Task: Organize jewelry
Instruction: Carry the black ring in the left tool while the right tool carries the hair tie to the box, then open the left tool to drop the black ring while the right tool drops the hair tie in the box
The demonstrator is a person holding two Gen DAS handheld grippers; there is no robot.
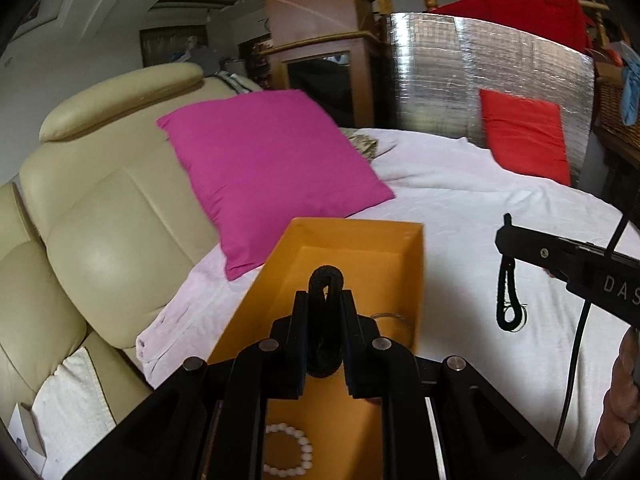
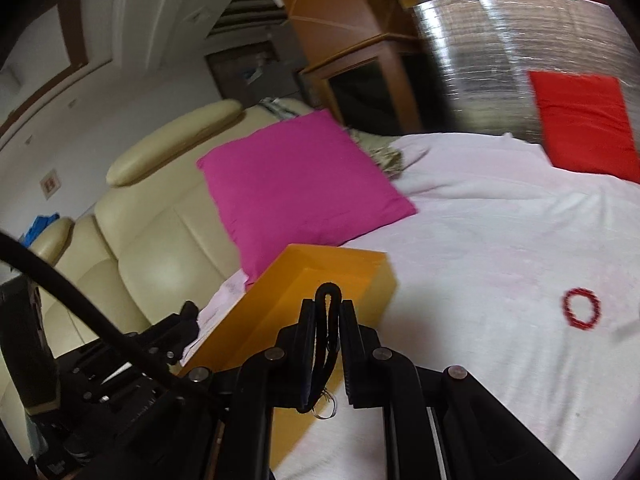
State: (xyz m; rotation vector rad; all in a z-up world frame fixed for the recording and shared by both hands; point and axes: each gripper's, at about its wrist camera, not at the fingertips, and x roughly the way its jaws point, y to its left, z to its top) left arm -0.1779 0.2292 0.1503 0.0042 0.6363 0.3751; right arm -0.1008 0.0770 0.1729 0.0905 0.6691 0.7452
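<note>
**Jewelry sort: part done, two black pieces in the air**

L gripper (image 1: 326, 300) was clamped on a thick black band (image 1: 326, 320), held over the open orange box (image 1: 416, 264). R gripper (image 2: 328, 312) was clenched on a thin black cord bracelet (image 2: 326, 344), a small metal ring dangling at its low end; it hung just beside the box's right wall, above the white sheet (image 2: 480, 240), not yet over the box.

Progress, as I judged it: roughly halfway. In box already: 1 white bead bracelet (image 1: 287, 454), near end; also a thin wire-like ring (image 1: 390, 316) by the right wall, too faint to be sure what it was. Left to do: drop both held pieces in, then fetch the red bead bracelet (image 2: 581, 307), which lay on the sheet well apart from the box.

Count: 1 box, 2 grippers, 1 white bracelet, 1 red bracelet, 1 black band, 1 black cord, 1 unclear ring. Pillows: 1 pink (image 1: 268, 172), 1 red (image 1: 526, 140)
</note>
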